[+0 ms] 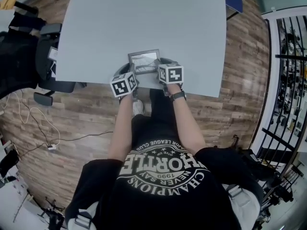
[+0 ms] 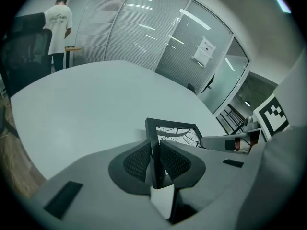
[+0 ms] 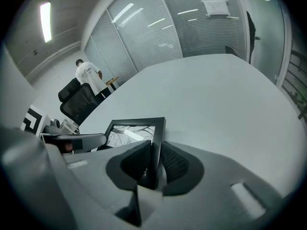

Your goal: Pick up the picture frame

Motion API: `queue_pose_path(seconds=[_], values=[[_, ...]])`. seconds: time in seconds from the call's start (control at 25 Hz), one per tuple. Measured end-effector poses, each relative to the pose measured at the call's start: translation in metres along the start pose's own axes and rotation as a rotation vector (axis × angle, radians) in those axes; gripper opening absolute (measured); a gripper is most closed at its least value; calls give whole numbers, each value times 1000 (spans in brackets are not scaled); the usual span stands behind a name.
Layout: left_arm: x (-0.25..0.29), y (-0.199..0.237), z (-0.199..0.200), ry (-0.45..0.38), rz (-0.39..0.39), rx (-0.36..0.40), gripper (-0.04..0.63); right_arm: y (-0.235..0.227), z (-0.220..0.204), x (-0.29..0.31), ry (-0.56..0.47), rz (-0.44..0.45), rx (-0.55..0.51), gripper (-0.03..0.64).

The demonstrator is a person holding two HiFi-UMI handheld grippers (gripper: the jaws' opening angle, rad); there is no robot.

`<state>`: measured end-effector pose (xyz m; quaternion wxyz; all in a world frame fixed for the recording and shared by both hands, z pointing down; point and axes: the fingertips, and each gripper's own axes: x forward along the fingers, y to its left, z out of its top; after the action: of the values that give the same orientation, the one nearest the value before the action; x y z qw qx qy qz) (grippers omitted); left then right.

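A small black picture frame [image 1: 144, 61] with a tree-branch print lies near the front edge of the pale grey table [image 1: 144, 18]. My left gripper [image 1: 132, 73] is shut on the frame's left side; in the left gripper view its ribbed pads [image 2: 136, 161] press on the frame's edge [image 2: 154, 150], at my left gripper [image 2: 156, 163]. My right gripper [image 1: 159, 68] is shut on the right side; the right gripper view shows my right gripper [image 3: 154, 164] clamping the frame's edge [image 3: 157, 138]. The picture [image 3: 129, 133] faces up between the two grippers.
A black office chair [image 1: 48, 56] stands at the table's left. A blue chair [image 1: 234, 1] sits at the far right corner. A black railing [image 1: 288, 80] runs along the right. A person in a white shirt [image 2: 58, 25] stands beyond the table by glass walls.
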<state>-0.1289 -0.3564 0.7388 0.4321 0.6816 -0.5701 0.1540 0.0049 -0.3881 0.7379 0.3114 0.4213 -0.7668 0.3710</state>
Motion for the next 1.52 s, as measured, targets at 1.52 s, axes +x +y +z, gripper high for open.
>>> queue_pose_path(seconds=[1.52], values=[[-316,-143,196,-735,-144,359,66,165,167,-341,-891,-120,-327,63]])
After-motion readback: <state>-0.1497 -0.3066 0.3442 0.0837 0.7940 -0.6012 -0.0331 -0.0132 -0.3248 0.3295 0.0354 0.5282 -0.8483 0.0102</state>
